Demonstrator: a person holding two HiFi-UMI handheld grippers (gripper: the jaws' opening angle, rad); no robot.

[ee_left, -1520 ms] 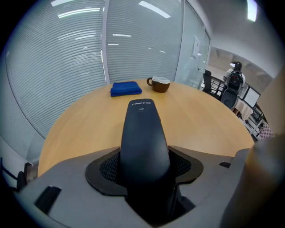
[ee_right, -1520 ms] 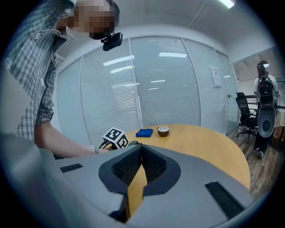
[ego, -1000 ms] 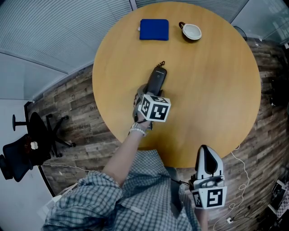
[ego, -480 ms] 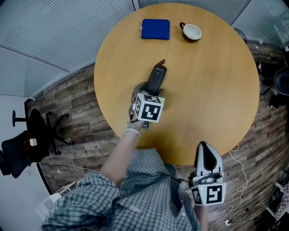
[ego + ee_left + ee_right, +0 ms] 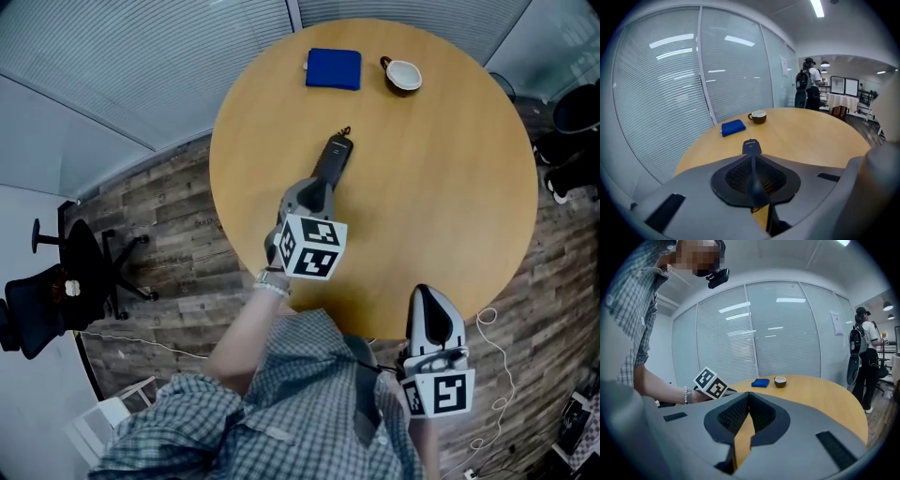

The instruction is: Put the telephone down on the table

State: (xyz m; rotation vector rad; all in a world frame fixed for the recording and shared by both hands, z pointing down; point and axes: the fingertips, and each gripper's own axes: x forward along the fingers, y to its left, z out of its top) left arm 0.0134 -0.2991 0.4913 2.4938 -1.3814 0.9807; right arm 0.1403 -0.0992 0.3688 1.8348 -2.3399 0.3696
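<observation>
Telephone (image 5: 333, 161) lies flat on the tabletop (image 5: 441, 187) just ahead of the left gripper (image 5: 316, 187), whose jaws have just been closing on nothing, so placement looks done; right gripper (image 5: 428, 298) idles near the table edge, jaws together, empty.

A round wooden table (image 5: 450, 187) stands on a brown plank floor (image 5: 178, 234), with white slatted glass walls (image 5: 141, 56) behind it. A black telephone handset (image 5: 333, 157) lies flat on the top, a little left of the middle, its length running toward the far edge. Near that far edge sit a blue square pad (image 5: 334, 68) and, to its right (apart, not touching), a small brown cup (image 5: 403, 75). A black office chair (image 5: 33, 314) stands well left of the table.
</observation>
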